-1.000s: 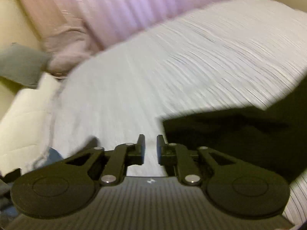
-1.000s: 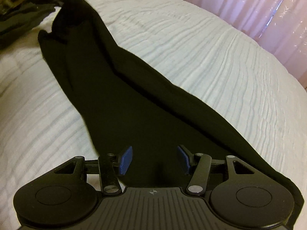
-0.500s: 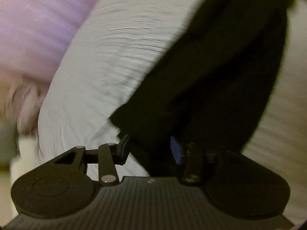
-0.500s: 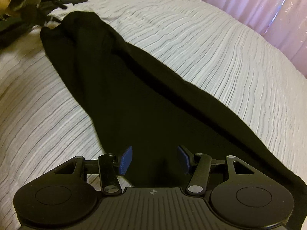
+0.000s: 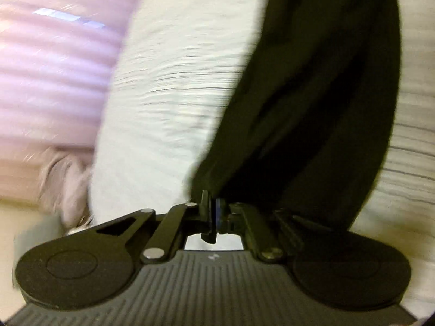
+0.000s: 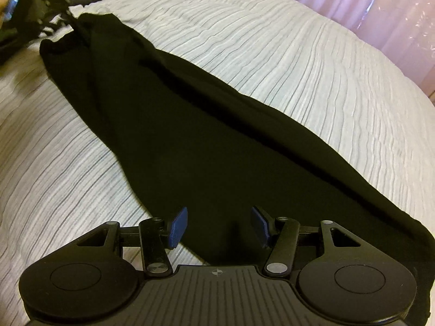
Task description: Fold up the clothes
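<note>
One limp black garment (image 6: 195,135) on the bed (image 6: 312,62): left gripper (image 5: 213,212) pinches its 11 o'clock end; right gripper (image 6: 218,224), jaws wide and empty, should take the near hem.

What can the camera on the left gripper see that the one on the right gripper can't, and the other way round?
Only the left wrist view shows the left gripper up close, closed on a corner of the black garment.

Only the right wrist view shows the right gripper, open over the near end of the garment, the garment's full length laid out, and a dark pile at the bed's far corner.

Both show the black garment, the white ribbed bedspread beneath it, and the pink curtain behind the bed.
</note>
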Demonstrator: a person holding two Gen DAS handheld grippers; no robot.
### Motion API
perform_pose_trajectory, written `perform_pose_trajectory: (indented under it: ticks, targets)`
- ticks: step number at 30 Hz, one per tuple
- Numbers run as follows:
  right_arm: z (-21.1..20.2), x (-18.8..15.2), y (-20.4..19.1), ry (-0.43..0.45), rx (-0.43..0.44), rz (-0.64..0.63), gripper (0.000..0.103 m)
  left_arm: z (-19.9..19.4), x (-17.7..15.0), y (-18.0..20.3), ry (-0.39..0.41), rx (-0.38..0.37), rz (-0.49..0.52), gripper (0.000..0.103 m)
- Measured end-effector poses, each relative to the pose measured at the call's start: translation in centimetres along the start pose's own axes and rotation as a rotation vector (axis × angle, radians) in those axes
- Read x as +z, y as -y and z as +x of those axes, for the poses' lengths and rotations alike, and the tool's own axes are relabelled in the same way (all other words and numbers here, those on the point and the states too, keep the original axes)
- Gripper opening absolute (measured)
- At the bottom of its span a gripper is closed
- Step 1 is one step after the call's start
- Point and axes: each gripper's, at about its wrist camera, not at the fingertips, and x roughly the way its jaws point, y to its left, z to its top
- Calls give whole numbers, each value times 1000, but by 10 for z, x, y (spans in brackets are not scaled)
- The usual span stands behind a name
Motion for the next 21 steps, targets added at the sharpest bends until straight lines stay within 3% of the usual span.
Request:
perform_pose_trajectory:
  ticks: [3,6,10,13,16,21]
  targets:
    - [-4,-1,3,2,-5,20,55,-20,-19,-12,-24,-21,-52,2]
    - [0,-1,1,-10,8,41,55,-17,-31,10,-75,-116,-4,2]
    - [2,2,-4,-12,29,46,55,-14,-42,31,-127,-177,2,5]
    - [2,5,-5,-8,36,39,55,-21,-45,37,-157,-170,0,11]
    - [4,6,-6,-11,43,42,55,-36,-44,33,-175,-147,-22,31]
    - [10,6,-7,-21,66,45,55,-47,-32,9,-133,-128,-188,32]
